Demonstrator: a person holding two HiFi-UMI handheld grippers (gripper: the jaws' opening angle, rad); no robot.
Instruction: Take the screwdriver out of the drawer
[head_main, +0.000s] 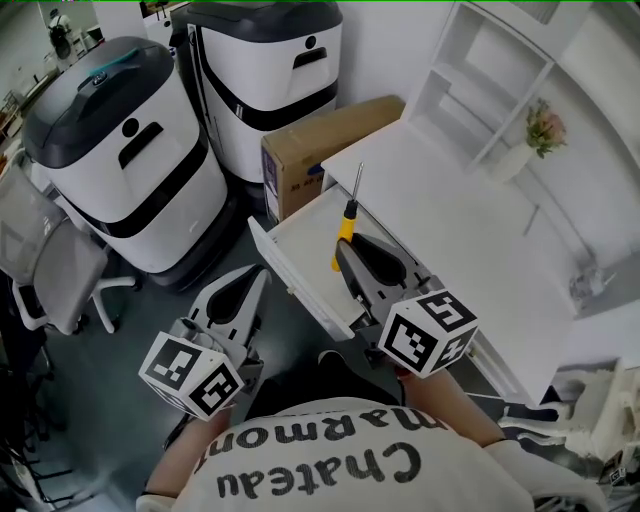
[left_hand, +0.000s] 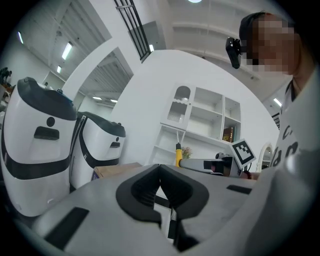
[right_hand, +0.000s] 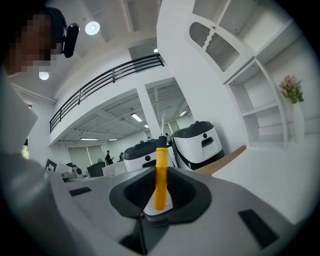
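The screwdriver (head_main: 345, 224) has a yellow handle and a thin metal shaft that points up and away. My right gripper (head_main: 347, 252) is shut on the handle and holds it upright above the open white drawer (head_main: 300, 245). In the right gripper view the yellow handle (right_hand: 160, 180) stands between the dark pads (right_hand: 186, 187). My left gripper (head_main: 256, 278) hangs left of the drawer front, over the floor, shut with nothing in it. In the left gripper view its tips (left_hand: 160, 168) meet, and the screwdriver (left_hand: 178, 155) shows beyond them.
The drawer belongs to a white desk (head_main: 460, 230) with a shelf unit (head_main: 490, 70) and a flower vase (head_main: 535, 135) on it. A cardboard box (head_main: 325, 140) stands behind the drawer. Two white and black machines (head_main: 130, 170) (head_main: 265, 70) and a grey chair (head_main: 50, 270) stand at the left.
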